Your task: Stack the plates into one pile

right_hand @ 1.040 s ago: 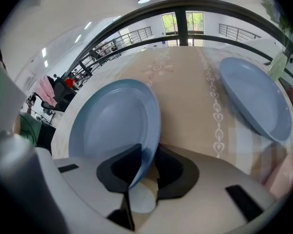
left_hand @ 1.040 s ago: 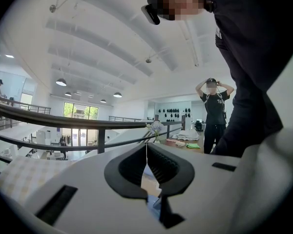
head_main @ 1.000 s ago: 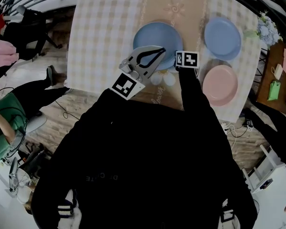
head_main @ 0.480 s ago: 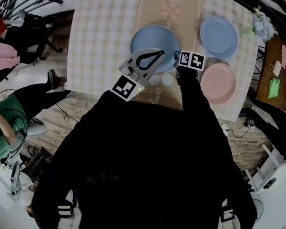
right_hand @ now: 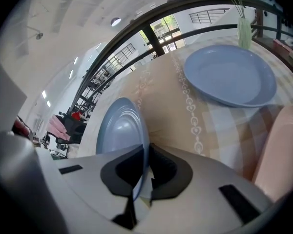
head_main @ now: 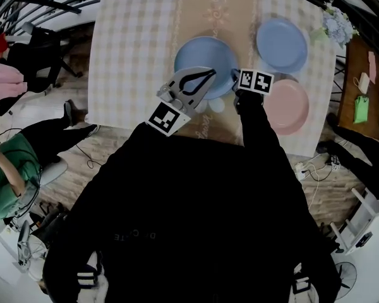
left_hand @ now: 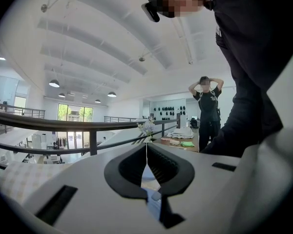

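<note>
A large blue plate (head_main: 202,59) lies mid-table on the beige runner. My right gripper (head_main: 235,76) is shut on its right rim; its jaws have just been closing there. In the right gripper view the rim (right_hand: 122,126) stands tilted up between the pads of that gripper (right_hand: 147,147). A smaller blue plate (head_main: 282,44) (right_hand: 229,74) sits at the far right, and a pink plate (head_main: 285,106) (right_hand: 278,145) lies nearer me. My left gripper (head_main: 212,72) hovers over the large plate's near edge. Its jaws (left_hand: 146,145) are shut on nothing and point level across the room.
The table (head_main: 132,55) has a checked cloth, its near edge just under my grippers. A flower vase (head_main: 331,27) stands at the far right corner. A wooden side table (head_main: 366,87) is at the right, a seated person (head_main: 6,169) at the left. Black railings curve behind.
My right gripper has closed on the large blue plate's right rim and risen slightly with it. The left gripper has drifted a little over the plate's near edge.
</note>
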`<state>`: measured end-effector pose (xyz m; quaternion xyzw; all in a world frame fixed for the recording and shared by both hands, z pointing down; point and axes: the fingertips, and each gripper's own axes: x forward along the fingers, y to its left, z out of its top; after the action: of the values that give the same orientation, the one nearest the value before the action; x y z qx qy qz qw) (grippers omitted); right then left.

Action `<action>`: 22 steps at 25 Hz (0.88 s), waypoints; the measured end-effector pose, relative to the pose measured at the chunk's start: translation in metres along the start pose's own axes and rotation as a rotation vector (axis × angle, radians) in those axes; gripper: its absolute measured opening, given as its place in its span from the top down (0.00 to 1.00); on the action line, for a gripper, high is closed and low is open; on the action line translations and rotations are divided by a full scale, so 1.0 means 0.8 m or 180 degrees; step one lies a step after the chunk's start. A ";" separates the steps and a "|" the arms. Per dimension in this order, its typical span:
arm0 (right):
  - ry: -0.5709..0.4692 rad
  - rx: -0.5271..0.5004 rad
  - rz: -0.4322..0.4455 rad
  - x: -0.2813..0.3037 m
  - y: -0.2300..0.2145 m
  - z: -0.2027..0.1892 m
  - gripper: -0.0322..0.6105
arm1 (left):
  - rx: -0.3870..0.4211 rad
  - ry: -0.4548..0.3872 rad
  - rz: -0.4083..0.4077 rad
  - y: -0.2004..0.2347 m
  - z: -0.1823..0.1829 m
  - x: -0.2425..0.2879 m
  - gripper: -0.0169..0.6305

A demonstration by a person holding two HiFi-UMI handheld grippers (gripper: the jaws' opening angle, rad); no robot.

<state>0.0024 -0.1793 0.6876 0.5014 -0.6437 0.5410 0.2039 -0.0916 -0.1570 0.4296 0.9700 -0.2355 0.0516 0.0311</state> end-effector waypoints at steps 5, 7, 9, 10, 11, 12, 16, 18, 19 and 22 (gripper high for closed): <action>-0.0085 0.0116 0.0031 -0.025 -0.012 0.001 0.91 | 0.0029 -0.0026 -0.0089 -0.016 0.005 0.010 0.94; -0.0121 0.0171 0.0048 -0.035 -0.018 0.000 0.91 | 0.0042 -0.0027 -0.0130 -0.024 0.007 0.014 0.94; -0.0161 0.0248 0.0060 -0.046 -0.025 -0.001 0.91 | 0.0055 -0.0035 -0.0179 -0.033 0.009 0.019 0.94; -0.0182 0.0288 0.0063 -0.051 -0.029 -0.002 0.91 | 0.0052 -0.0039 -0.0202 -0.038 0.010 0.022 0.94; -0.0202 0.0324 0.0064 -0.056 -0.033 -0.003 0.91 | 0.0051 -0.0041 -0.0225 -0.042 0.011 0.024 0.94; -0.0224 0.0355 0.0063 -0.061 -0.037 -0.005 0.91 | 0.0055 -0.0041 -0.0249 -0.047 0.012 0.027 0.94; -0.0317 0.0456 0.0059 -0.082 -0.055 -0.009 0.91 | 0.0075 -0.0051 -0.0351 -0.066 0.014 0.038 0.94; -0.0358 0.0505 0.0057 -0.094 -0.065 -0.012 0.91 | 0.0091 -0.0050 -0.0408 -0.077 0.015 0.045 0.94; -0.0379 0.0528 0.0050 -0.101 -0.071 -0.013 0.91 | 0.0097 -0.0050 -0.0440 -0.083 0.015 0.049 0.94; -0.0444 0.0595 0.0013 -0.119 -0.090 -0.019 0.91 | 0.0113 -0.0058 -0.0538 -0.102 0.017 0.062 0.94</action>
<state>0.1002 -0.1189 0.6512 0.5533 -0.6041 0.5629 0.1099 -0.0091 -0.1084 0.4192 0.9872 -0.1521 0.0441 0.0161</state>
